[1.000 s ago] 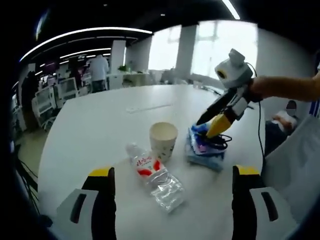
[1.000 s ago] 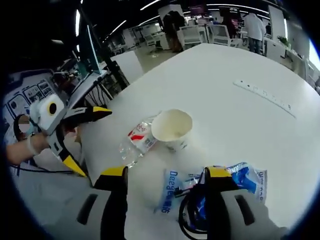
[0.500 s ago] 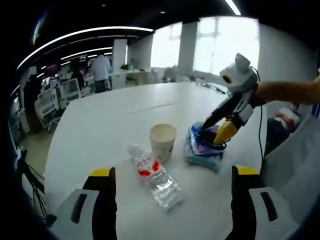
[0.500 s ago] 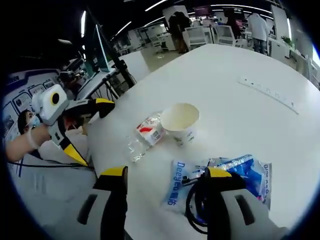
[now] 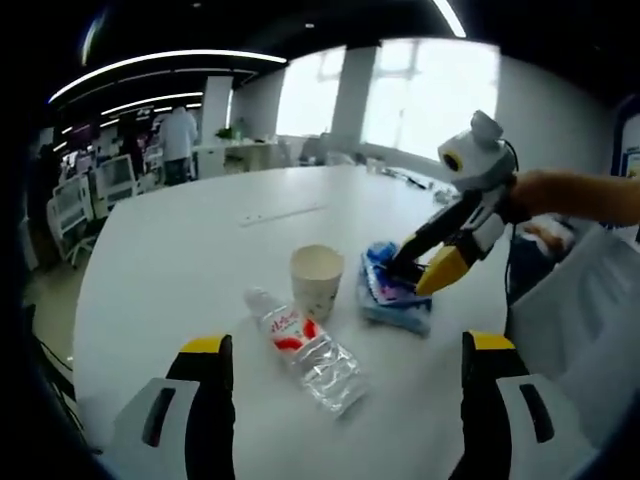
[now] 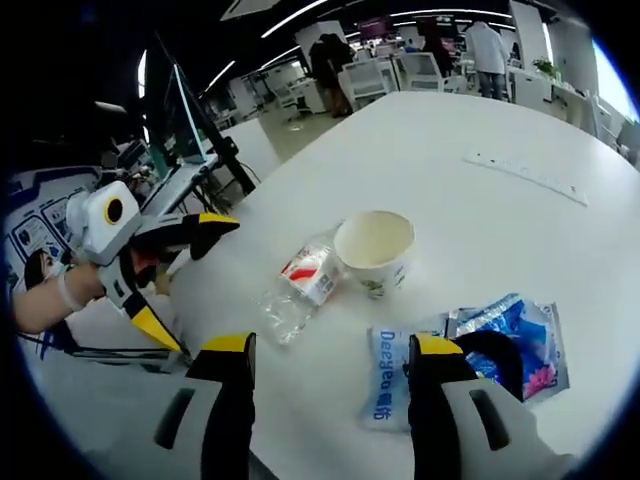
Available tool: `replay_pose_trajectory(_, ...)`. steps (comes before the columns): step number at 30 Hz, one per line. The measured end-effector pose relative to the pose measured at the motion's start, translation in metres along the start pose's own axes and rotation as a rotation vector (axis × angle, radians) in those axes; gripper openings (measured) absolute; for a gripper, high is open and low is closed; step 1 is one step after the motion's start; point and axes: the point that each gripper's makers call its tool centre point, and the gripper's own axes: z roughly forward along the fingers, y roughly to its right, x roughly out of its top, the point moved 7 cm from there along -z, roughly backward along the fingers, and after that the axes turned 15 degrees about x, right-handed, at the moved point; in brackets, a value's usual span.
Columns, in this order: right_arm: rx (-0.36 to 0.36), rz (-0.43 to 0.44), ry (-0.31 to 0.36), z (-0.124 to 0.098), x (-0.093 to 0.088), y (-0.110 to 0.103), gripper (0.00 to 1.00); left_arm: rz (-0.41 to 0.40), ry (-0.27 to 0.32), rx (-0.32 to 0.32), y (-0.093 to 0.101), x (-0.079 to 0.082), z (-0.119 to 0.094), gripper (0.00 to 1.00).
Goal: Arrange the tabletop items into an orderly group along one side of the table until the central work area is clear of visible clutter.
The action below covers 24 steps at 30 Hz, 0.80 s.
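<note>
Right tongs (image 5: 425,272), jaws spread, poised over the blue-and-white plastic packets (image 5: 392,300) and black coiled cable (image 6: 497,357) on the white round worktop (image 5: 200,250). Left tongs (image 5: 340,345) gape before a crushed clear plastic bottle (image 5: 308,350), lying just beside a cream paper cup (image 5: 317,282).

Open office, bright windows (image 5: 420,95), ceiling light strips (image 5: 150,62), white desks (image 6: 400,70)

Open-plan office: rows of desks with monitors (image 5: 112,176), strip ceiling lights (image 5: 150,62), big round white table (image 5: 180,260).
</note>
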Motion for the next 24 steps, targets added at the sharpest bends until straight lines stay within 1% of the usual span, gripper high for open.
replay_pose_trajectory(3,-0.015,0.019,0.017,0.004,-0.003,-0.011,0.59,0.006,-0.001,-0.023,-0.003,-0.002,0.000,0.92)
replay_pose_trajectory(9,-0.028,0.036,0.018,0.014,-0.004,-0.016,0.60,0.010,-0.005,-0.047,-0.011,-0.006,-0.003,0.92)
replay_pose_trajectory(12,-0.044,0.055,0.026,0.023,-0.004,-0.018,0.60,0.014,-0.003,-0.057,-0.014,-0.007,-0.005,0.91)
replay_pose_trajectory(16,-0.067,0.049,0.004,0.039,-0.002,-0.022,0.59,0.012,0.005,-0.070,-0.018,-0.010,-0.005,0.91)
replay_pose_trajectory(17,-0.074,0.051,-0.011,0.044,-0.002,-0.022,0.59,0.010,0.006,-0.073,-0.019,-0.011,-0.005,0.91)
replay_pose_trajectory(24,-0.082,0.070,-0.027,0.064,0.004,-0.023,0.59,0.002,0.006,-0.090,-0.025,-0.020,-0.008,0.91)
